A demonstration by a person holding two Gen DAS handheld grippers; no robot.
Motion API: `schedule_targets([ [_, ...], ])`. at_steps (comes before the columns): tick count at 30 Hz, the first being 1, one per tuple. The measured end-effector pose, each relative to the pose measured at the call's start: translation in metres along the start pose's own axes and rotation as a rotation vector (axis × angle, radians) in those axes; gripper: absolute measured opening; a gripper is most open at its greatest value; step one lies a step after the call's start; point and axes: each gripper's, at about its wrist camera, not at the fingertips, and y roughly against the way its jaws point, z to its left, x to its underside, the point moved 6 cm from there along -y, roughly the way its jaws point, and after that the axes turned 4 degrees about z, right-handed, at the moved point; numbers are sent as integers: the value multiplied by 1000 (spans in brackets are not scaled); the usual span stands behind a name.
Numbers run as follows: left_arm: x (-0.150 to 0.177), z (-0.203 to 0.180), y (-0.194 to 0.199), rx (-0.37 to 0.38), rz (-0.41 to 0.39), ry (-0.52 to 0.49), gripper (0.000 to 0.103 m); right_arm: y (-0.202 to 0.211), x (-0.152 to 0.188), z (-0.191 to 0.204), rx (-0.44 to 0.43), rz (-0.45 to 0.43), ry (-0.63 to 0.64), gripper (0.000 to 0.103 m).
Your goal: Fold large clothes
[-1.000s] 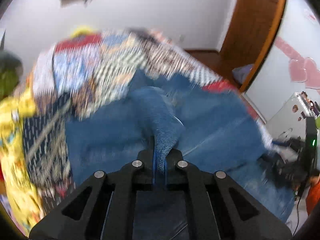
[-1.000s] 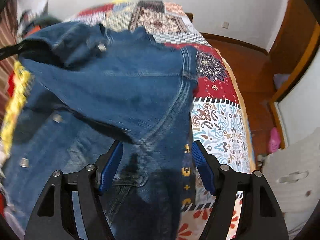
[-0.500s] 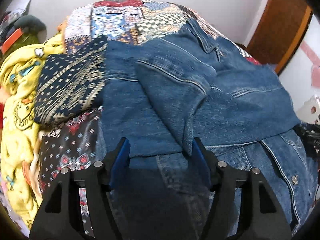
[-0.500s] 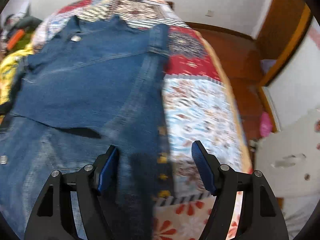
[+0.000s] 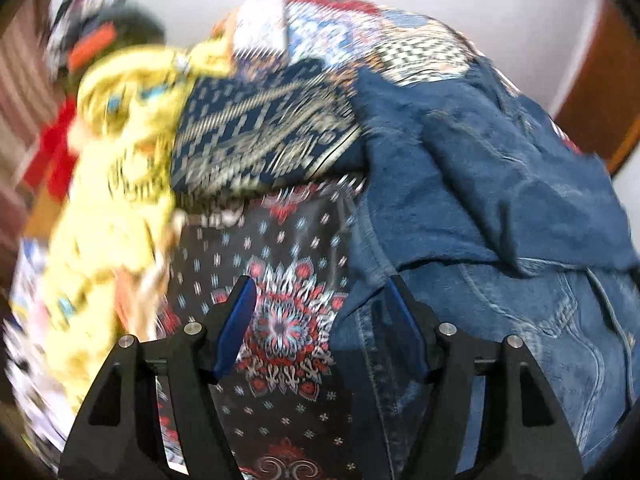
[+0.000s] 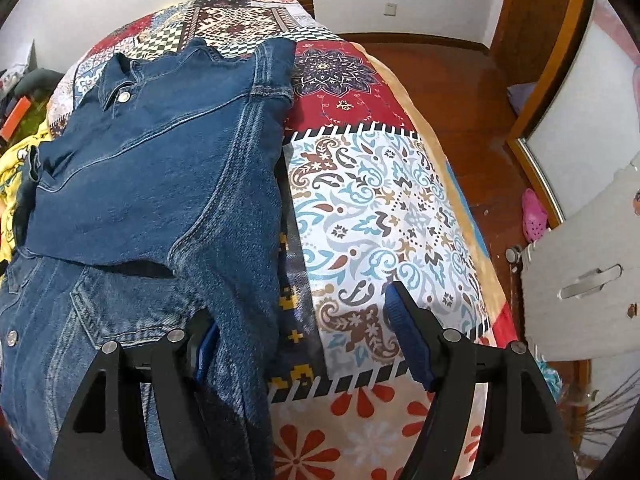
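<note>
A blue denim jacket (image 6: 160,184) lies on the patchwork bedspread (image 6: 380,208), its upper half folded down over its lower half, collar and a metal button at the far end. In the left wrist view the jacket (image 5: 480,184) fills the right side. My left gripper (image 5: 320,292) is open and empty, over the bedspread (image 5: 288,320) at the jacket's left edge. My right gripper (image 6: 300,312) is open and empty, with the jacket's right edge and sleeve lying between its jaws.
A yellow printed garment (image 5: 116,184) and a dark navy patterned cloth (image 5: 260,136) lie left of the jacket. Red and dark items (image 5: 92,44) sit beyond them. To the right of the bed are wooden floor (image 6: 460,92), a white cabinet (image 6: 580,276) and a pink shoe (image 6: 534,216).
My left gripper opened and let go of the denim, then swung left off the jacket. The upper half now lies folded flat. My right gripper stayed open and shifted slightly.
</note>
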Motion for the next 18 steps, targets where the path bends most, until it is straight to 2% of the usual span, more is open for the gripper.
schedule_targets([
  [2,-10,-17,7,29,-25,-58,67,6,-1,2,-10,-4,-2,70],
  [4,-22,-42,13,67,-50,-119,72,14,-2,4,-15,-19,3,71],
  [8,-44,-82,7,94,-72,-186,92,34,-5,11,-34,-63,20,71],
  [13,-67,-111,-31,32,-30,-226,93,53,-9,20,-49,-114,36,71],
  [15,-69,-107,-42,-15,-14,-223,93,55,-11,21,-51,-125,40,71],
  [18,-70,-92,-42,-6,-11,-165,93,55,-14,22,-51,-132,43,71],
])
